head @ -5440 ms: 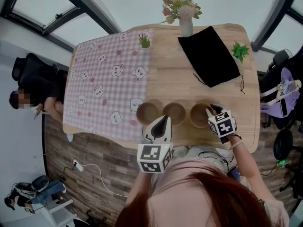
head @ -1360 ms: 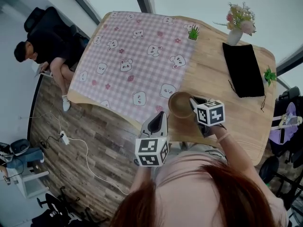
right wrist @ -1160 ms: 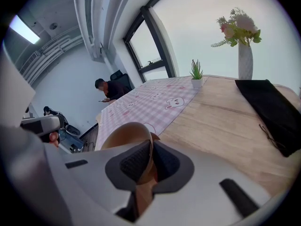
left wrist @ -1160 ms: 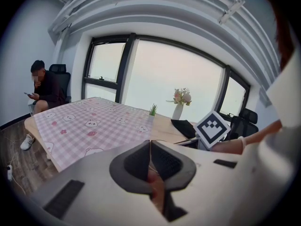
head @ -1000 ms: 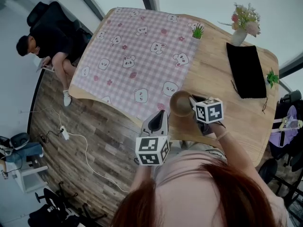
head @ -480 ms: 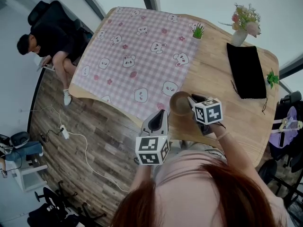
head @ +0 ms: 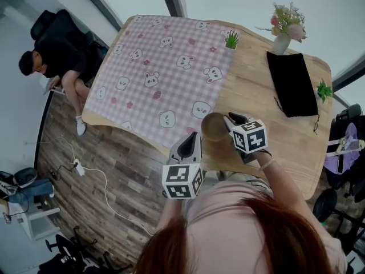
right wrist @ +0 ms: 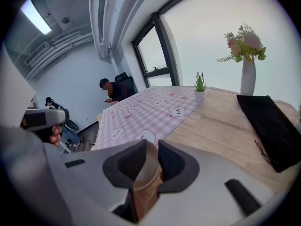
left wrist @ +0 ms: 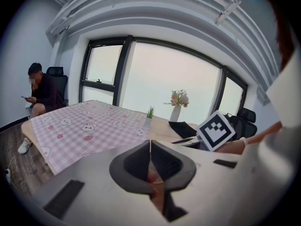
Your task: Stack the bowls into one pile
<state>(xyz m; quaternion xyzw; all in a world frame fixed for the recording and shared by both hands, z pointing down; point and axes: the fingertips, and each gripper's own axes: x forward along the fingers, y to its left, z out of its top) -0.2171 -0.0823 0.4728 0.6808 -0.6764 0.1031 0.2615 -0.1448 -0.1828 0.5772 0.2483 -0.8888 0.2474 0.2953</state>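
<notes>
Three bowls in row 5.4 s ago; now single bowl pile [head: 214,128] at tablecloth [head: 165,67] edge. Since then right gripper [head: 232,120] moved left from rightmost bowl to pile rim, jaws closed on rim.

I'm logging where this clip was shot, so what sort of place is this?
Probably an office meeting room rather than a home: a long wooden table, black office chairs beside it, and wall-wide windows.

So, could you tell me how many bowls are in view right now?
1: a bowl near the front edge of the table, its rim between the right gripper's jaws. Others may be nested inside, hidden.
</notes>
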